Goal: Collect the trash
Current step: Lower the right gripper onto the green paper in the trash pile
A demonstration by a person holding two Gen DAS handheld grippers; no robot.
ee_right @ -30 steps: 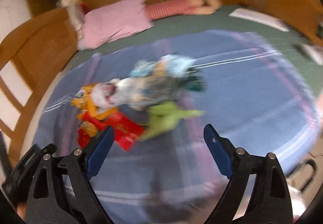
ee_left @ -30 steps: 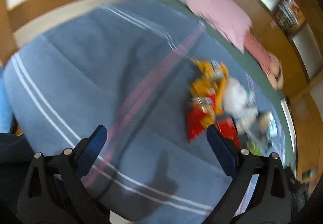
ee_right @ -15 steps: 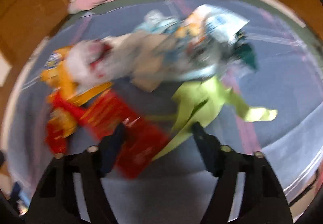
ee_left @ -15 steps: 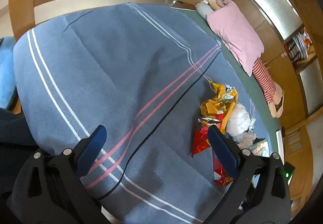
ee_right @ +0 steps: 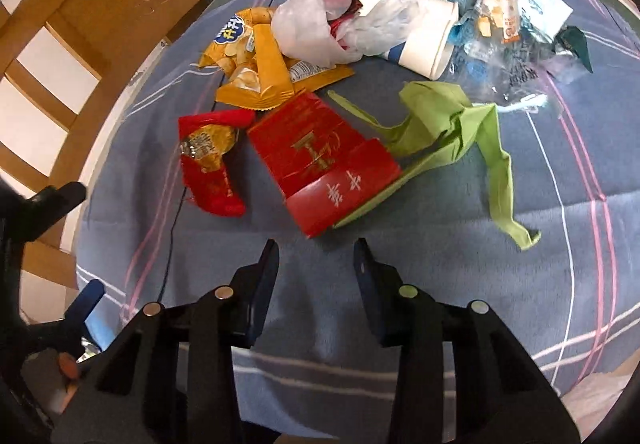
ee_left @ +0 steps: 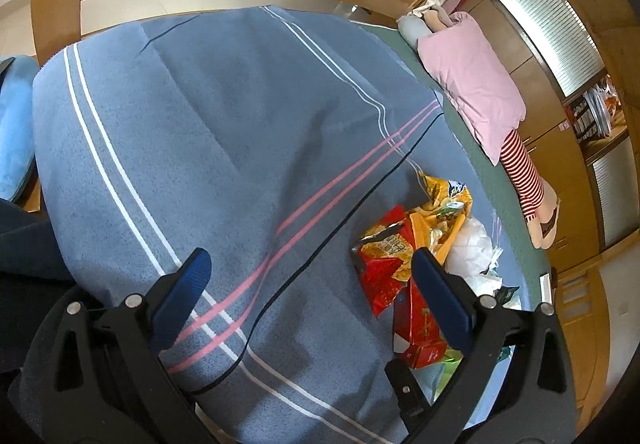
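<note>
Trash lies in a heap on the blue striped blanket point(ee_right: 440, 276). In the right wrist view I see a red carton point(ee_right: 324, 160), a red snack bag point(ee_right: 210, 164), a yellow chip bag point(ee_right: 256, 60), a green bag point(ee_right: 460, 132), a white plastic bag point(ee_right: 320, 24) and a paper cup point(ee_right: 428, 40). My right gripper point(ee_right: 316, 248) hovers just short of the red carton, its jaws closing with nothing between them. My left gripper point(ee_left: 308, 264) stands open over the blanket, left of the red snack bag point(ee_left: 384, 256) and the red carton point(ee_left: 420, 324).
A pink pillow point(ee_left: 476, 84) and a striped soft toy point(ee_left: 524, 180) lie on the green sheet at the bed's far side. The wooden bed frame point(ee_right: 100, 16) curves round the left. A blue cushion point(ee_left: 14, 132) sits beyond the blanket's edge.
My right gripper has dropped closer to the trash heap and its jaws have narrowed. The left gripper's view has rolled a little; it stays open.
</note>
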